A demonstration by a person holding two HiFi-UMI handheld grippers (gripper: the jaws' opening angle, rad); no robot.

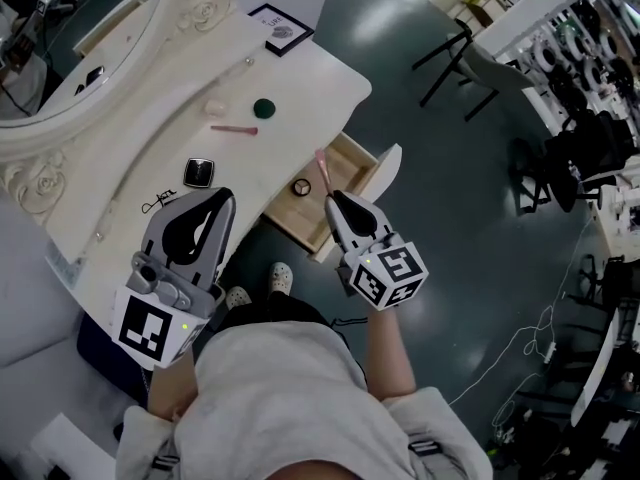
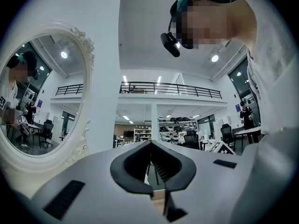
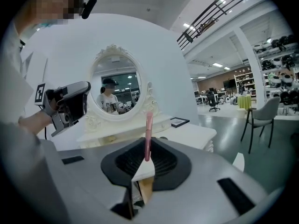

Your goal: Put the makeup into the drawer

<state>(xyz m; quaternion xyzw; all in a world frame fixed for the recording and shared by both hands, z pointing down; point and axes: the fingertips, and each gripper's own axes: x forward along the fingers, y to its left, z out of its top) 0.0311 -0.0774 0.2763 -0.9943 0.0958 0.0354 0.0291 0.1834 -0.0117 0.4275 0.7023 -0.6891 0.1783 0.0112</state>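
Note:
My right gripper (image 1: 333,201) is shut on a thin pink makeup stick (image 1: 322,169), which points up from the jaws above the open wooden drawer (image 1: 356,150) of the white vanity table (image 1: 300,88). The right gripper view shows the stick (image 3: 148,136) upright between the closed jaws (image 3: 144,167). A small round item (image 1: 301,187) lies inside the drawer. On the tabletop lie another pink stick (image 1: 233,129), a green round pot (image 1: 264,107), a pale round item (image 1: 215,108) and a black compact (image 1: 199,172). My left gripper (image 1: 221,201) hangs shut and empty over the table's front edge, jaws (image 2: 152,146) together.
An oval white-framed mirror (image 1: 70,58) stands at the table's back, with a small picture frame (image 1: 280,26) at the far end. The drawer's white front panel (image 1: 388,168) sticks out into the aisle. A chair (image 1: 470,58) stands on the dark floor beyond.

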